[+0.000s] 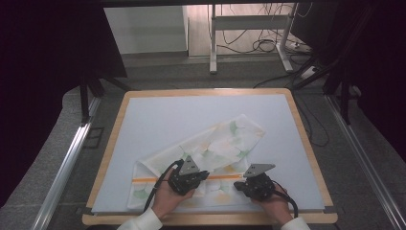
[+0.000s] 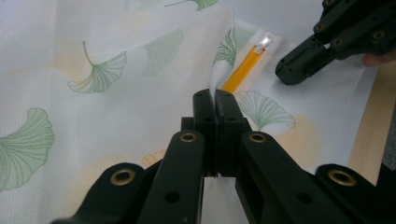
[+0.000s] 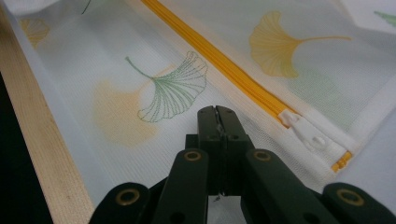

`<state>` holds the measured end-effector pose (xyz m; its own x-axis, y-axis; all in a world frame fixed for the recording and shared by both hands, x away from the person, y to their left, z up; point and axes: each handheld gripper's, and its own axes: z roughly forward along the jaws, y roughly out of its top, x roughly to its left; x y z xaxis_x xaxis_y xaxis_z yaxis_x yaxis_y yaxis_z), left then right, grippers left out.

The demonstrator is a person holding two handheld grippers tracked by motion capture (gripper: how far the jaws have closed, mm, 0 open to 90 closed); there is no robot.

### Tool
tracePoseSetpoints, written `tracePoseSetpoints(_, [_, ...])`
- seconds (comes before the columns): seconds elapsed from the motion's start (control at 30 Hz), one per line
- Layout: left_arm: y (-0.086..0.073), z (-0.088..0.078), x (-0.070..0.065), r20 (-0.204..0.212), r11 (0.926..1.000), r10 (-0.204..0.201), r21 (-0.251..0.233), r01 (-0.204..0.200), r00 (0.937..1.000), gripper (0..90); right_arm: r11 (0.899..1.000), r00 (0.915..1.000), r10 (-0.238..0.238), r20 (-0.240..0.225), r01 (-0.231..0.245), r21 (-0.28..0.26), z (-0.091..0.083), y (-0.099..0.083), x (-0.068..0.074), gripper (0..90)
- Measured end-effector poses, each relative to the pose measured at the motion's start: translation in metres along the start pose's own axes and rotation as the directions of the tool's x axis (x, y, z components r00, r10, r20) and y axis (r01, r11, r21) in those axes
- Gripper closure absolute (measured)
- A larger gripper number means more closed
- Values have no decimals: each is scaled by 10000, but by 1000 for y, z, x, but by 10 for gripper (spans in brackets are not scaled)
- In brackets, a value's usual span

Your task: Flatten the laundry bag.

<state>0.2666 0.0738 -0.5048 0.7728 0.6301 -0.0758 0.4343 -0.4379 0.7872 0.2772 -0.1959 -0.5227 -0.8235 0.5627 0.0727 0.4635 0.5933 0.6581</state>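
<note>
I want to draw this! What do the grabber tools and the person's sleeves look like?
Both tools, the left gripper and the right gripper, are black with brass-coloured rivets. Each carries a grey three-cornered plate on top and trails a black cable. The person's sleeves are white.

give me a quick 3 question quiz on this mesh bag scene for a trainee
1. True or false: the left gripper is pinching a fold of the mesh zipper bag.
2. What colour is the bag's zipper? A) green B) orange-yellow C) black
3. Fill in: the bag's printed pattern shows ginkgo ____.

Key: 1 true. 2 B. 3 leaves. In the right gripper view the right gripper has its jaws together beside the white zipper pull; whether it clamps mesh is unclear.
</note>
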Motion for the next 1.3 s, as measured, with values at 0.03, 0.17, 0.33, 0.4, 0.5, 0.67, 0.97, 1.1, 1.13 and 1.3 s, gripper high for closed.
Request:
tracePoseSetpoints(0.03, [1, 0, 2, -12, 10000, -27, -16, 27, 10000, 897, 10000, 10000, 0, -3, 0, 0, 0, 0, 0, 892])
tracePoseSetpoints(0.17, [4, -1, 7, -72, 9999, -85, -78, 85, 9999, 897, 10000, 10000, 41, -20, -41, -5, 0, 0, 0, 892])
tracePoseSetpoints(0.33, [6, -5, 13, -85, 9994, -278, -188, 276, 9996, 897, 10000, 10000, 46, -33, -46, -12, 0, 0, 0, 892])
tracePoseSetpoints(0.4, [7, -6, 16, -116, 9993, -324, -200, 321, 9994, 897, 10000, 10000, 68, -28, -68, -30, 0, 0, 0, 893])
tracePoseSetpoints(0.5, [10, -9, 19, -155, 9989, -362, -290, 357, 9992, 897, 10000, 10000, 65, -11, -65, -34, 0, 0, 0, 892])
tracePoseSetpoints(0.67, [12, -14, 26, -200, 9983, -399, -425, 390, 9990, 897, 10000, 10000, 41, -20, -41, -24, 0, 0, -1, 892])
tracePoseSetpoints(0.97, [11, -18, 39, -364, 9954, -793, -569, 771, 9962, 898, 10000, 10000, -27, -64, 27, -1, 0, 0, -1, 892])
tracePoseSetpoints(1.1, [14, -17, 44, -443, 9955, -776, -579, 750, 9960, 898, 10000, 10000, 14, -79, -14, -33, 0, 0, -1, 892])
tracePoseSetpoints(1.13, [15, -17, 45, -448, 9956, -752, -588, 725, 9962, 898, 10000, 9999, 2, -101, -2, -31, 0, 0, -2, 892])
tracePoseSetpoints(1.3, [18, -16, 51, -457, 9944, -818, -707, 785, 9956, 898, 10000, 10000, 34, -71, -35, -48, 1, 0, -2, 893])
